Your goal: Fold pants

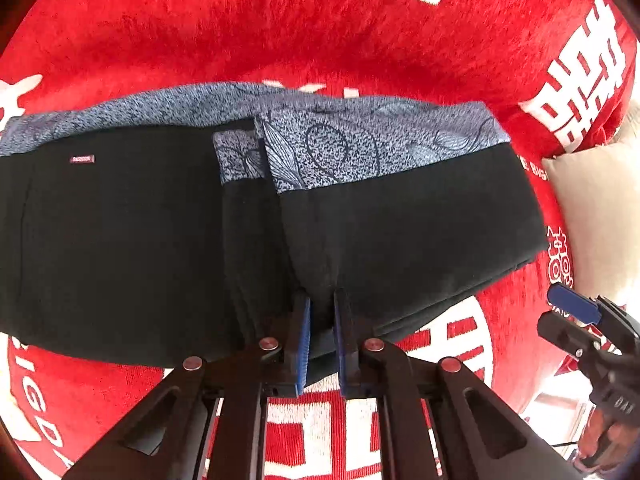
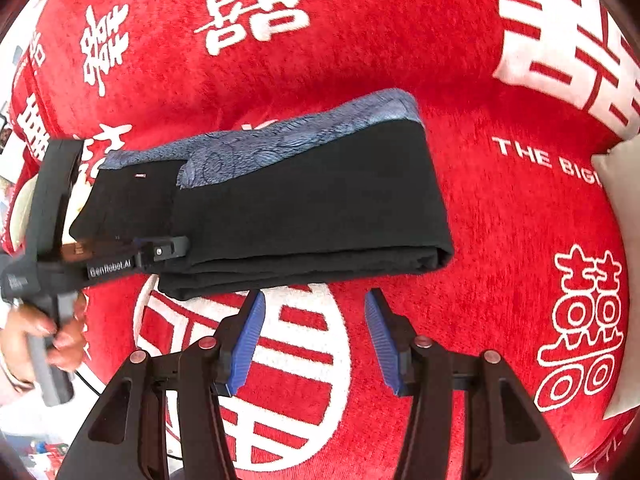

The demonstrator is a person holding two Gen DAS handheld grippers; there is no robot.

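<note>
Pants nearly folded, left gripper pinching the near edge

Black soft-fabric pants with a blue patterned waistband (image 1: pixel 256 216) lie folded in layers on the red cloth with white characters (image 1: pixel 280 36), directly ahead of both tools. Left gripper (image 1: pixel 322 312) has its jaws nearly closed on the near black edge. Right gripper (image 2: pixel 314 312) hangs wide apart, holding nothing, just short of the stack. Limp, light fabric will sag; grasp all layers at the folded edge.

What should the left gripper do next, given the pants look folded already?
Probably open the left gripper and back it away. The pants already lie as a stacked bundle on the red cloth, yet its fingers pinch the near edge, while the right gripper is open and clear.
</note>
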